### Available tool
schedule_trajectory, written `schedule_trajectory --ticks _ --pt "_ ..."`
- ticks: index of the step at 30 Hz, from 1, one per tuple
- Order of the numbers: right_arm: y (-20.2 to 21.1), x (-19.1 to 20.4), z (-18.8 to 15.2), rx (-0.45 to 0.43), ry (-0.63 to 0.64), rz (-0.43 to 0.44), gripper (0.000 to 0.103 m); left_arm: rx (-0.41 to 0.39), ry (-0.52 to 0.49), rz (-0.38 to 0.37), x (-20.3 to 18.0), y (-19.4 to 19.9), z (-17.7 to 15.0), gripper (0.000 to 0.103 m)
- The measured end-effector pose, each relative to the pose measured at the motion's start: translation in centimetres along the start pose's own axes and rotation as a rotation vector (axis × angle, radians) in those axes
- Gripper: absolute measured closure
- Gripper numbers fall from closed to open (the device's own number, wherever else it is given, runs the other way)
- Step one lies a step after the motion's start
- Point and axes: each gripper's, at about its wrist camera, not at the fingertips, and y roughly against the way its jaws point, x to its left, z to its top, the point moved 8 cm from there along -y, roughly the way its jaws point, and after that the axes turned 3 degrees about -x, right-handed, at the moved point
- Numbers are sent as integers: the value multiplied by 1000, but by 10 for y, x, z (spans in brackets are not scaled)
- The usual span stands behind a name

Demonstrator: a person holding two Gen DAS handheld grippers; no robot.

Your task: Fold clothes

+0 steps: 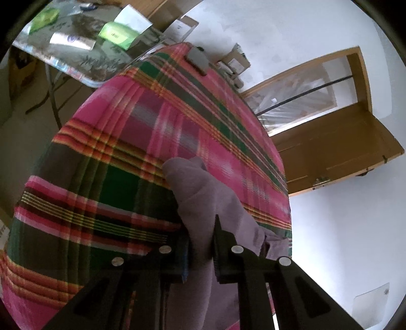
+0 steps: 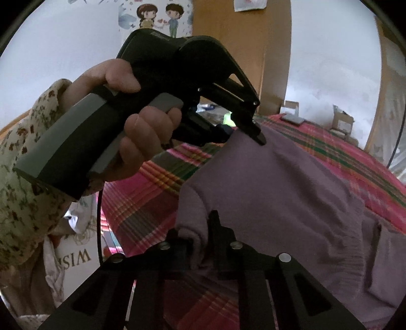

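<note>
A mauve garment (image 2: 279,193) is spread over a bed covered with a pink, green and orange plaid blanket (image 1: 121,157), and it is gripped at two places. In the left wrist view, the left gripper (image 1: 200,250) is seen with its fingers (image 1: 222,243) drawn together on a bunched fold of the mauve cloth, which rises in a rounded hump just beyond the fingertips and hangs down between the black jaws. In the right wrist view, the right gripper (image 2: 203,243) is likewise clamped on a thick rolled edge of the same garment at the near left of the cloth, the fabric being pinched between the pads.

Much of the left half of the right wrist view is blocked by the other gripper's black and grey handle, which is grasped by a hand (image 2: 142,132) in a floral sleeve (image 2: 22,162); its tip is seen pinching the far corner of the garment. The rest of the garment lies slack to the right, with a ribbed hem at the near right.

At the far end of the bed a small grey flat object (image 1: 197,59) is laid on the blanket. Beyond the bed to the far left, a folding table (image 1: 76,61) is loaded with green packets (image 1: 116,34) and papers. A wooden door (image 1: 337,152) stands to the right, and cardboard boxes (image 2: 342,121) are stacked by the far wall. A wall sticker of two cartoon children (image 2: 159,15) is fixed above.
</note>
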Motion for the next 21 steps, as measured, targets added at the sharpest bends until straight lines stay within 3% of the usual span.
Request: schedule_trajectory --ticks 21 --pt "96 -42 35 -226 -127 -30 90 -51 -125 -28 -101 17 4 89"
